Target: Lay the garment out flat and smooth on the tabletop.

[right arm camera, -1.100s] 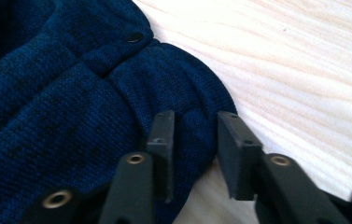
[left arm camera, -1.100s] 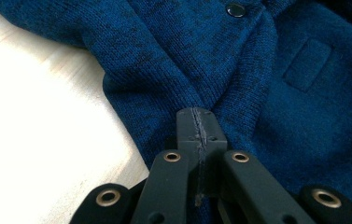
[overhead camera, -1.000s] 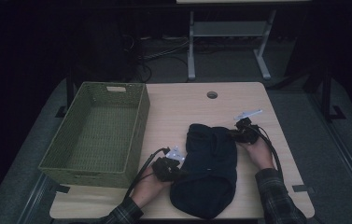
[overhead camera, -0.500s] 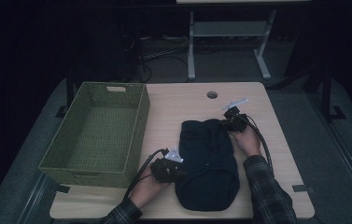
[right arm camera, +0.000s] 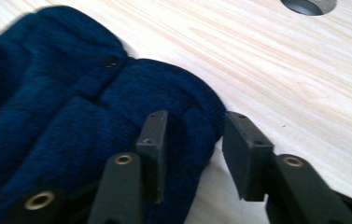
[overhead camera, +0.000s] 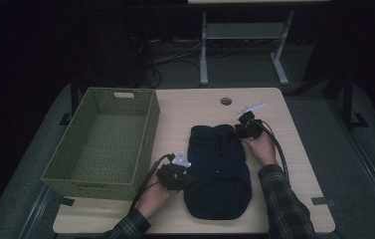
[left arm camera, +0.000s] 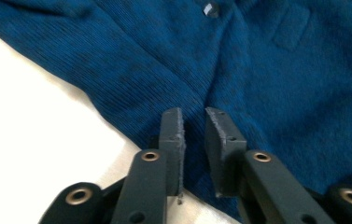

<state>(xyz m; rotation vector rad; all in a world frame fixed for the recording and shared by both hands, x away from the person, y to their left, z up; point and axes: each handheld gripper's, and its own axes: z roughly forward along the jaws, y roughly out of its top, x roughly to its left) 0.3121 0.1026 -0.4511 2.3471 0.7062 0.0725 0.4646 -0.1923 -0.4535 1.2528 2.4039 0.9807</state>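
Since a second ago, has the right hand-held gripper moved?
Yes. The right hand-held gripper has moved up the table toward the round hole at the far edge, along the sweater's far end.

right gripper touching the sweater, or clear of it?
Touching. The right gripper view shows the right gripper open, with a rolled edge of the blue sweater bulging between its jaws and pressing against one jaw's inner face.

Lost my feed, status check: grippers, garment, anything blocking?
Left gripper open over the blue knit garment's near-left edge. Right gripper open, straddling its far-right corner. Garment flat on table. Green basket alongside, nothing blocking.
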